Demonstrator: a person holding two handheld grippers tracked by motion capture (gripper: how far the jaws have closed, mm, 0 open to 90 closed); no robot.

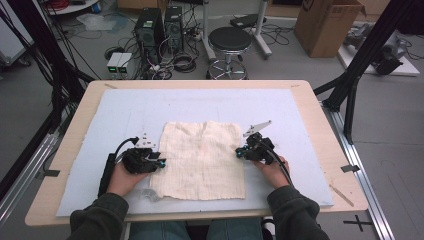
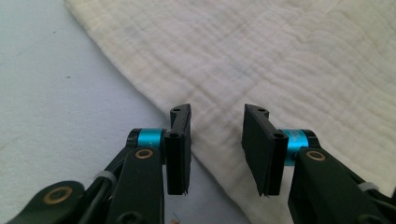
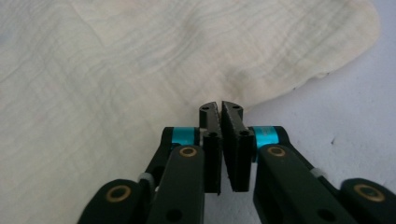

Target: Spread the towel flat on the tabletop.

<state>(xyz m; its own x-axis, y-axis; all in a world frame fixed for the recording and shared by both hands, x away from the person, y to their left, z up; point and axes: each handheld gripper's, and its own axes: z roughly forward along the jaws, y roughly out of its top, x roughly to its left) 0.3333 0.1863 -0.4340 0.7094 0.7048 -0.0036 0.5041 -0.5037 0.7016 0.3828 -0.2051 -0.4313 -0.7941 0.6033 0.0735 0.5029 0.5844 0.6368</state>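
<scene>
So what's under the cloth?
The cloth lies flat on the pale blue mat, which covers the wooden table. No bulge suggests anything beneath, but the mat under it is covered, so that cannot be confirmed.

Worktop (image 1: 310, 107): mat (image 1: 125, 107) bare beyond the cloth (image 1: 202, 160) and along both sides, giving open passage. Left claw (image 1: 162, 163) at the cloth's left edge, right claw (image 1: 239, 151) at its right edge; flat cloth between them, no obstruction

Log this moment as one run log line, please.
cloth flat on blue mat | left gripper open at cloth's left edge | right gripper shut at right edge, grip on cloth unclear
</scene>
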